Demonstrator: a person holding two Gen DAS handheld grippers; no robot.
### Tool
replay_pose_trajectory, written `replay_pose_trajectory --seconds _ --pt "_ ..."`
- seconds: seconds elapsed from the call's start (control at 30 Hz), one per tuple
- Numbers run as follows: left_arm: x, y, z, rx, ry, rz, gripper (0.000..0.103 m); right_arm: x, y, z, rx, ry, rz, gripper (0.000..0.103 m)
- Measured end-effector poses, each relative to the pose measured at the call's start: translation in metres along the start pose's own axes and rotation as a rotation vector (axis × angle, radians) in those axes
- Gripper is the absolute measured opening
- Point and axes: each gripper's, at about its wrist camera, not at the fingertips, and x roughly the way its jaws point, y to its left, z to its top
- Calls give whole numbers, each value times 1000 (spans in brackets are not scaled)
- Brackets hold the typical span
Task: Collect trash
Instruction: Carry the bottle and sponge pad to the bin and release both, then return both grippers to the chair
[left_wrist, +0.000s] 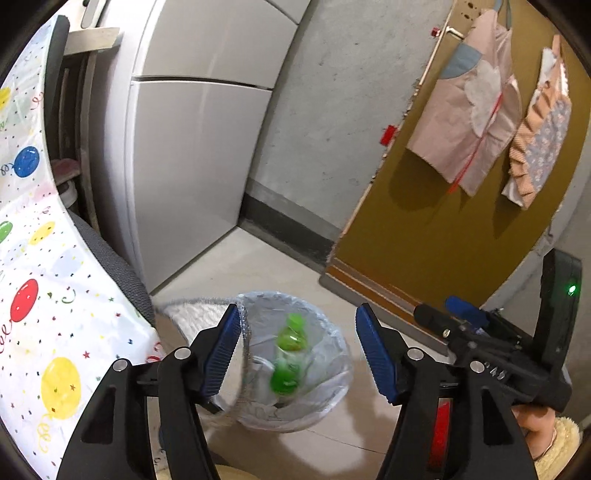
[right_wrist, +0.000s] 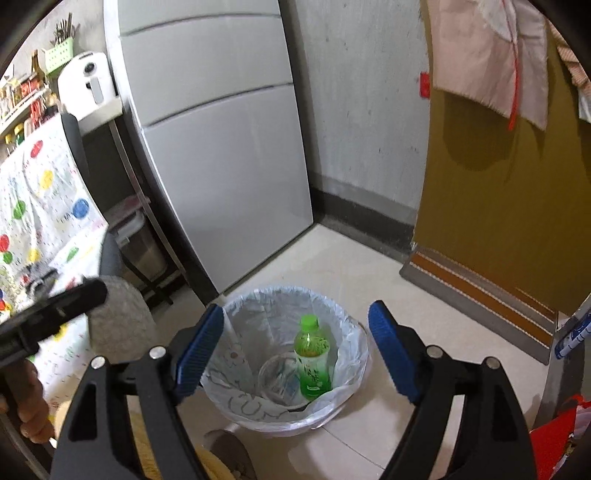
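Seen directly above the lined trash bin (right_wrist: 343, 376) — both grippers, jaws spread apart and clamped on nothing. Left gripper (left_wrist: 295, 354) and right gripper (right_wrist: 295, 350) aimed down into the bin's mouth, the right likely a shade nearer. Inside the bin: a green bottle (right_wrist: 312, 363), upright or slightly tilted, cap toward the tools, beside a clear plastic cup (right_wrist: 279, 380); blurred green in the left view. Behind the bin, a grey refrigerator (right_wrist: 229, 155); to its left, a balloon-print tablecloth (left_wrist: 44, 314) — nothing blocking the opening.
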Motion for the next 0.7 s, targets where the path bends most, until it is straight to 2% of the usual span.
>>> replay_pose_trajectory --seconds 0.07,0.1,0.13,0.3,0.53,0.63,0.7 --pt "2 -6 1 10 14 -24 68 -14 0 4 6 -32 2 79" --pt "4 -10 1 19 23 -31 78 -19 0 6 9 -45 1 79" --pt "6 -12 1 28 28 -35 82 -24 -1 7 12 -56 2 79" --pt "25 -25 6 61 70 -51 84 -32 -7 11 16 -79 -8 79" --pt "50 -42 12 126 118 -103 82 -31 -32 11 81 -91 -31 79" --pt "62 -54 11 194 142 -43 85 -29 -44 10 110 -90 -46 79" --pt "73 -53 9 228 179 67 85 -27 -49 9 122 -90 -49 79"
